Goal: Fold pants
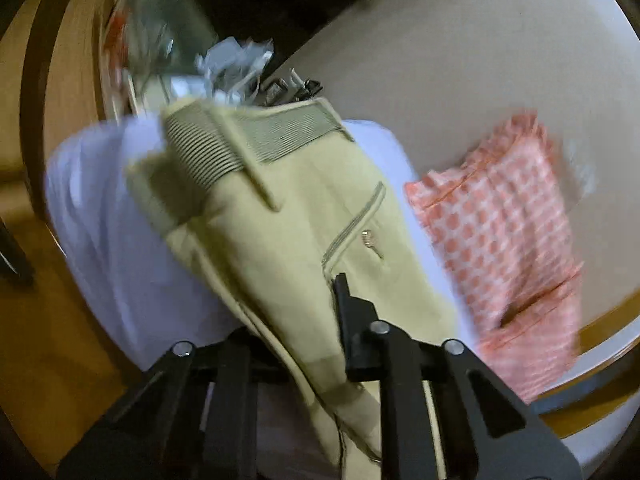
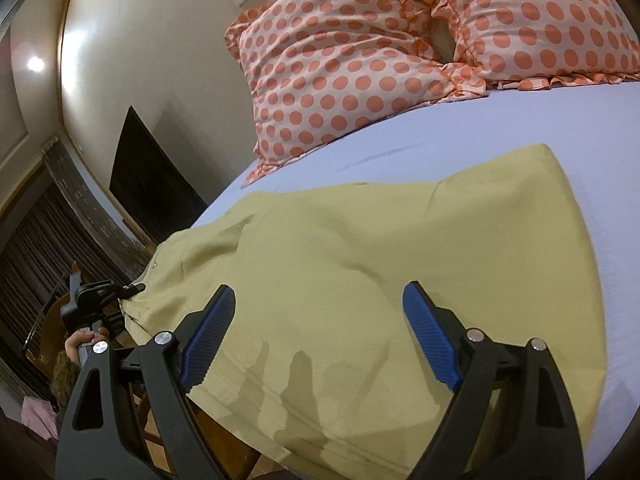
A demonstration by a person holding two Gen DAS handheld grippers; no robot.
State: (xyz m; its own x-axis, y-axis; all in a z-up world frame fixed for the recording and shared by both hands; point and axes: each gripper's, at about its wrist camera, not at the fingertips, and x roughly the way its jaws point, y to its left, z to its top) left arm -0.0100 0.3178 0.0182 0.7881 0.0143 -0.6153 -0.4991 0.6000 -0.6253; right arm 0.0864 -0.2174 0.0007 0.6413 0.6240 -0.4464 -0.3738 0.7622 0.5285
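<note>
On top of the lavender bed sheet (image 2: 500, 152) sit the khaki pants (image 2: 360, 264), one pair, soft cotton-looking twill with a ribbed elastic waistband (image 1: 208, 148) and one zippered pocket (image 1: 356, 220) showing. Left gripper (image 1: 320, 320) is clamped onto a bunched edge of the fabric, which hangs between its black fingers (that view is pretty blurry). Right gripper (image 2: 318, 336) hovers over the flat pants with its two blue ridged pads (image 2: 428, 336) spread wide, holding nothing. Two puffy polka-dot pillows (image 2: 340, 72) with frilly edges lean on the glossy wall (image 2: 160, 40).
</note>
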